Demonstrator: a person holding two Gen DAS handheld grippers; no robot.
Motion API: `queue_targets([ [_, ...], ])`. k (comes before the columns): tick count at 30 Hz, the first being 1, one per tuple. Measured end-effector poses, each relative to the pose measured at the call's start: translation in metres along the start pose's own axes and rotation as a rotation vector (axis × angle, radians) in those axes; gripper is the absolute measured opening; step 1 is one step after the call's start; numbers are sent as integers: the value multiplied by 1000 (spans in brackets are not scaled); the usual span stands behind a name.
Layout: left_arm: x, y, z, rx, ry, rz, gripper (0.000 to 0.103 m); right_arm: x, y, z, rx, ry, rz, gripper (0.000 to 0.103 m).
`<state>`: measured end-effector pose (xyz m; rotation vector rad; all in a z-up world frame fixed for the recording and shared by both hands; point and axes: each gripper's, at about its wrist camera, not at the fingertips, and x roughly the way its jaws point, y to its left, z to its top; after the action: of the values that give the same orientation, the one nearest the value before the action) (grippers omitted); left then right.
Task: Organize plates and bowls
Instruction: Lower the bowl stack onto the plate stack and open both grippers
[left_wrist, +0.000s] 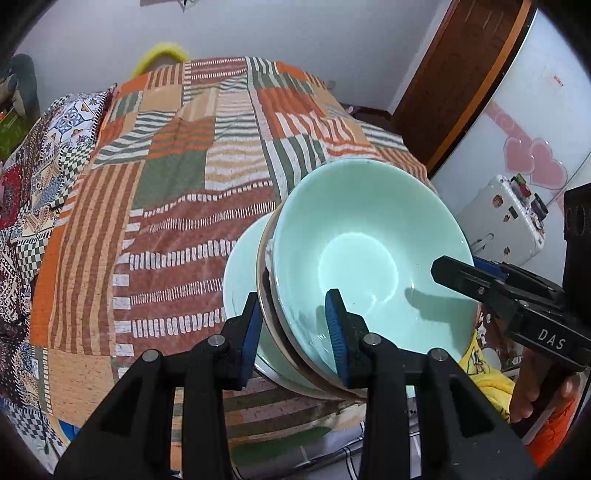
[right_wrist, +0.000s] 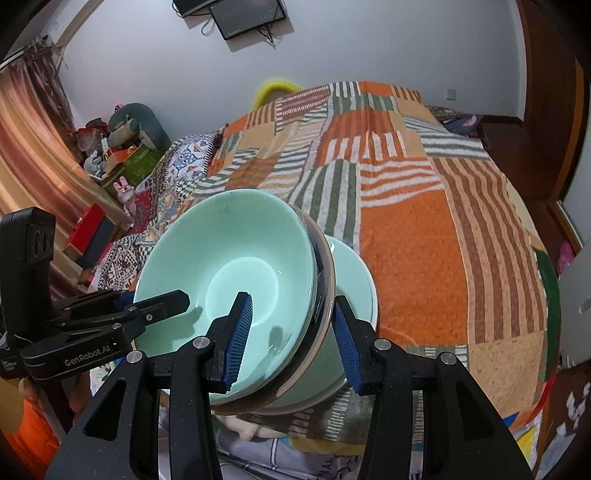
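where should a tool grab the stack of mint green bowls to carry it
Grip the rim, one finger inside the top pale mint green ceramic bowl, one outside the stack's wall, coming in from the edge. The walls flare wide, so only the thin rims fit between fingers. The left tool and right tool do this now, clamped on opposite sides above the striped patchwork blanket.

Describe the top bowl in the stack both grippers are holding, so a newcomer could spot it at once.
Over the near edge of the patchwork bedspread, the left gripper and right gripper hold a tilted stack. The top bowl is the pale green one facing the cameras; unlike the dishes nested behind it, its whole glossy inside shows.
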<state>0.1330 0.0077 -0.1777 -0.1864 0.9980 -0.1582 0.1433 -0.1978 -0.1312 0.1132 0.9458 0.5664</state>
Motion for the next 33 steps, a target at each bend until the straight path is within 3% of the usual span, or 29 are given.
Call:
queue_targets([
  [12,18,7,1,-35,33,-20,35,14,-7,-3,19,32,-12,41],
  [20,18,8,1,-35,-3,-38,36,20,-14,-9,37,31,14,43],
  [28,1,-4,-3,39,-69,80,40,12,-15,-8,28,15,-8,45],
  [33,-27,-5,-1,35,-132,53,40,-9,-15,-4,16,-26,-20,45],
])
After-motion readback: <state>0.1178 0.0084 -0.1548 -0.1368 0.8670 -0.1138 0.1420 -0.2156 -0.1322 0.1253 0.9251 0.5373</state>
